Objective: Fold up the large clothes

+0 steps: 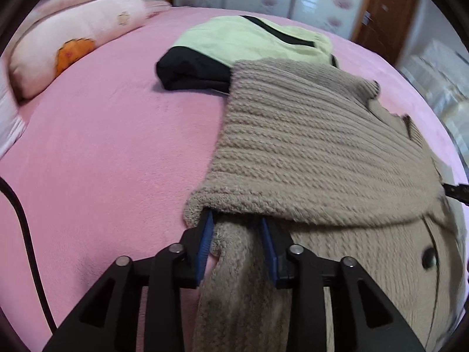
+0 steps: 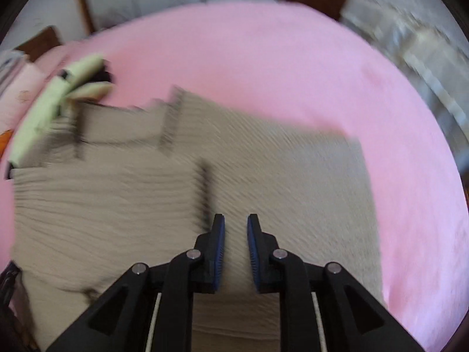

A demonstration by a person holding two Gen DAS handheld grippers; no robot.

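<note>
Beige knit cardigan [image 1: 316, 152] lay on the pink bed [image 1: 102, 152], partly folded. Left gripper [image 1: 237, 234] was clamped on a bunched edge; right gripper [image 2: 236, 234] hung above the knit, jaws parted, empty. Step judged: folding over. Next: lay the edge flat, release.

open pink bed [image 1: 102, 146] left, folded clothes [image 1: 234, 50] beyond

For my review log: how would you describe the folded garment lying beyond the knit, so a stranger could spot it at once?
Start at the pink bed; past the far end of the taupe knit sweater lies a folded garment, right of the pink pillow. It is the only pale green piece, smooth rather than ribbed, with black panels and a black stripe.
</note>
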